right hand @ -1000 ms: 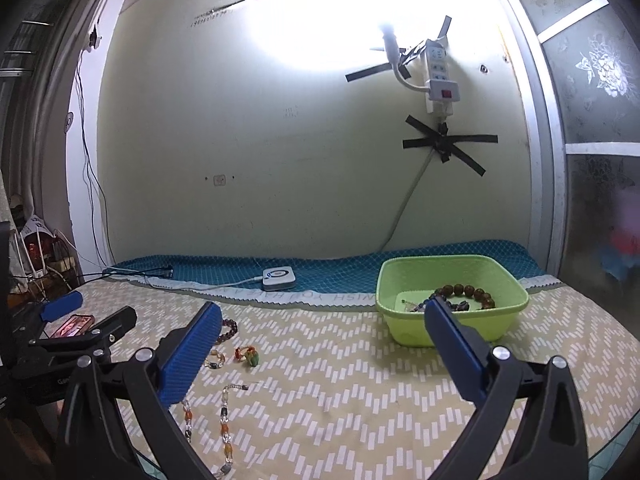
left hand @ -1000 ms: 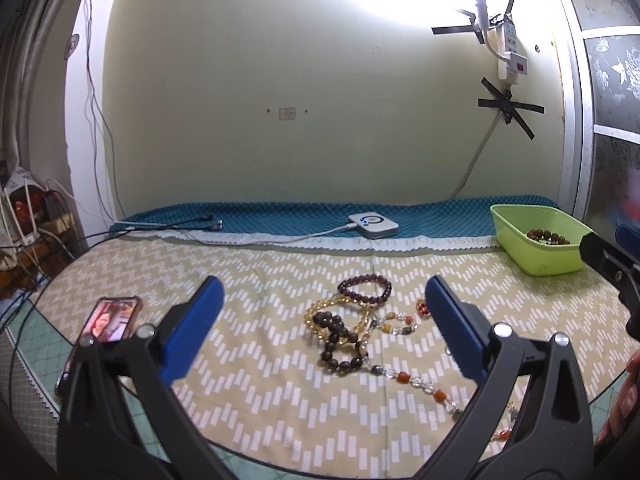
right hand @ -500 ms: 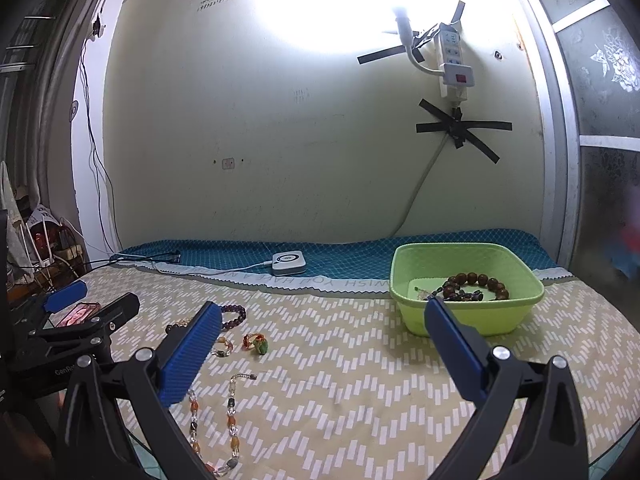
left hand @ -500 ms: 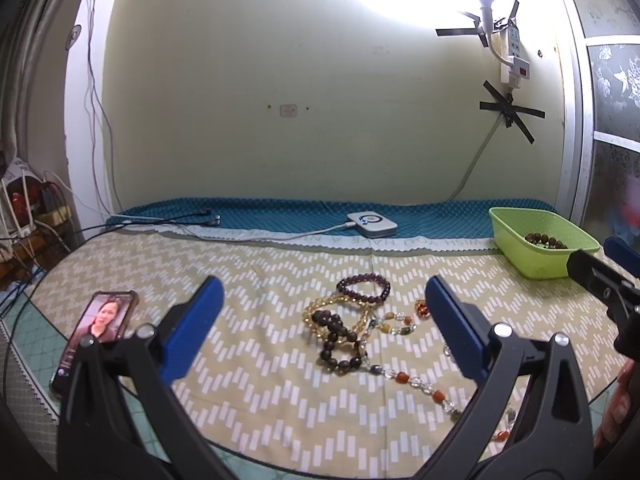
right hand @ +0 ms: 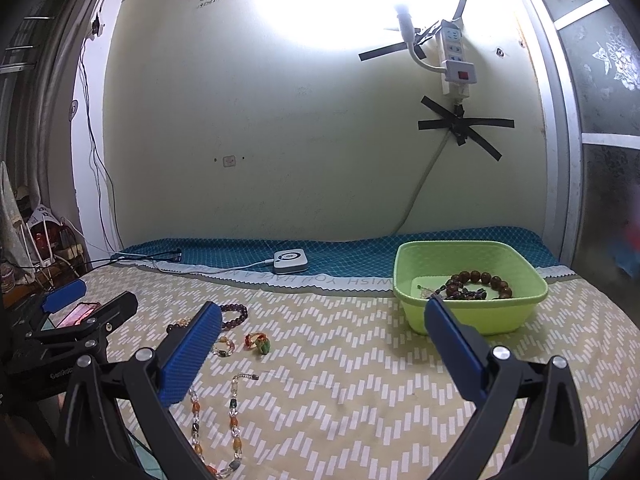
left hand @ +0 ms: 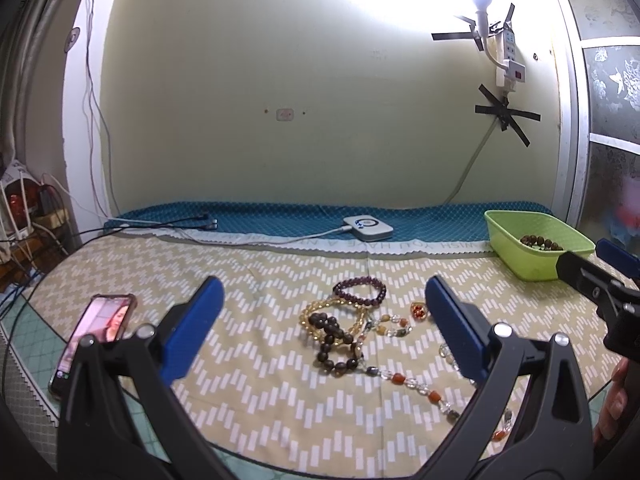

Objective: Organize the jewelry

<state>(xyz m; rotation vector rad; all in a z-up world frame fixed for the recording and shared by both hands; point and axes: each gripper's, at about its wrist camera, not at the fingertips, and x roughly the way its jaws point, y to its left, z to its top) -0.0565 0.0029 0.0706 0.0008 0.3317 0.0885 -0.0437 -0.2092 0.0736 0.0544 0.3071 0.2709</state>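
Hovering both jaws-wide grippers, left (left hand: 323, 328) and right (right hand: 322, 350) | tangled bead bracelets (left hand: 340, 328) on zigzag cloth | next: I grab one for lime-green plastic tub (right hand: 468, 286)

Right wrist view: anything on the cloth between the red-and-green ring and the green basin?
Nothing. In the right wrist view the stretch from the ring to the green basin is bare chevron cloth.

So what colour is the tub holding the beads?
Lime green tub, clearest in the right wrist view.
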